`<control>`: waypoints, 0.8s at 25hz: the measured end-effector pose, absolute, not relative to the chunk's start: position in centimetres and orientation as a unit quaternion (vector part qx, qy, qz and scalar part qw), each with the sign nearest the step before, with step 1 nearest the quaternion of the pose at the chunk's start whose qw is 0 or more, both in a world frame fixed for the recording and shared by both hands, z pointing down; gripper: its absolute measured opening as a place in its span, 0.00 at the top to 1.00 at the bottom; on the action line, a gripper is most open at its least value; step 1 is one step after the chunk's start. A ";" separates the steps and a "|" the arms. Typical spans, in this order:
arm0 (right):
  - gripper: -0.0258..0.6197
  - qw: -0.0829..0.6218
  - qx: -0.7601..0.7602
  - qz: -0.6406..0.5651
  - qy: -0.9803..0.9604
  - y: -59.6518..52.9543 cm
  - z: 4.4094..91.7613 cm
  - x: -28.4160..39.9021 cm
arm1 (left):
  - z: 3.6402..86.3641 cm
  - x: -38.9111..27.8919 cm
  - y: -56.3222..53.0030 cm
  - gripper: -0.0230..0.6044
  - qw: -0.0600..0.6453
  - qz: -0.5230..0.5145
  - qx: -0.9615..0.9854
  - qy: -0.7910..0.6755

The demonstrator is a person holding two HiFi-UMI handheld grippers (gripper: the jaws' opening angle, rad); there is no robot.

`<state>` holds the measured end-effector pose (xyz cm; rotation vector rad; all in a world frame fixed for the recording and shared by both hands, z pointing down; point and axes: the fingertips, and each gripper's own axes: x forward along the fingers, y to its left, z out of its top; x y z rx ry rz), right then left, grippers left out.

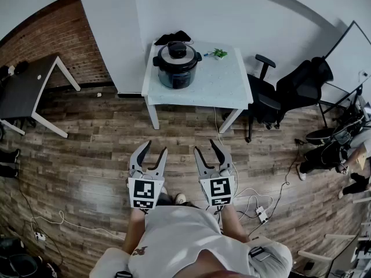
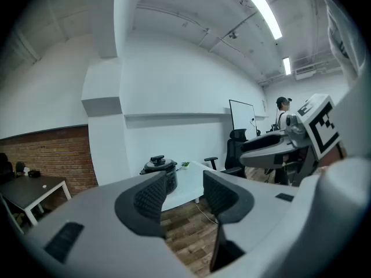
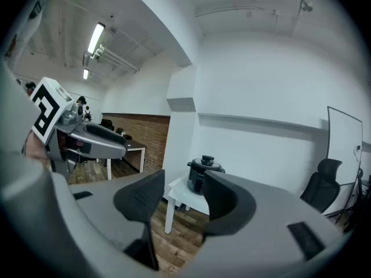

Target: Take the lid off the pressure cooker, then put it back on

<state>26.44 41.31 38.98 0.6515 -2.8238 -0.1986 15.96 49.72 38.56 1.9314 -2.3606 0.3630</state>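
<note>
The black pressure cooker (image 1: 177,68) stands on the white table (image 1: 226,86) by the wall, with its lid (image 1: 177,52) on. It also shows far off in the left gripper view (image 2: 159,167) and the right gripper view (image 3: 204,172). Both grippers hang over the wooden floor, well short of the table. My left gripper (image 1: 155,147) (image 2: 184,193) shows a gap between its jaws with nothing in it. My right gripper (image 1: 205,146) (image 3: 184,198) is likewise open and empty. They point side by side at the table.
A small green item (image 1: 219,53) and a black object (image 1: 172,37) lie on the table near the cooker. A black office chair (image 1: 266,97) stands to the table's right, a dark desk (image 1: 23,88) at the left. Cables (image 1: 255,204) trail over the floor.
</note>
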 end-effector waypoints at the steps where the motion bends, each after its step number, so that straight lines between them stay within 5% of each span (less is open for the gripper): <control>1: 0.64 0.118 0.220 -0.069 -0.966 41.3 39.0 26.5 | 38.6 16.1 49.6 0.66 0.035 0.119 0.628 -0.768; 20: 0.60 0.115 0.232 -0.074 -0.963 35.3 39.2 19.3 | 39.0 9.2 43.1 0.65 0.027 0.110 0.637 -0.763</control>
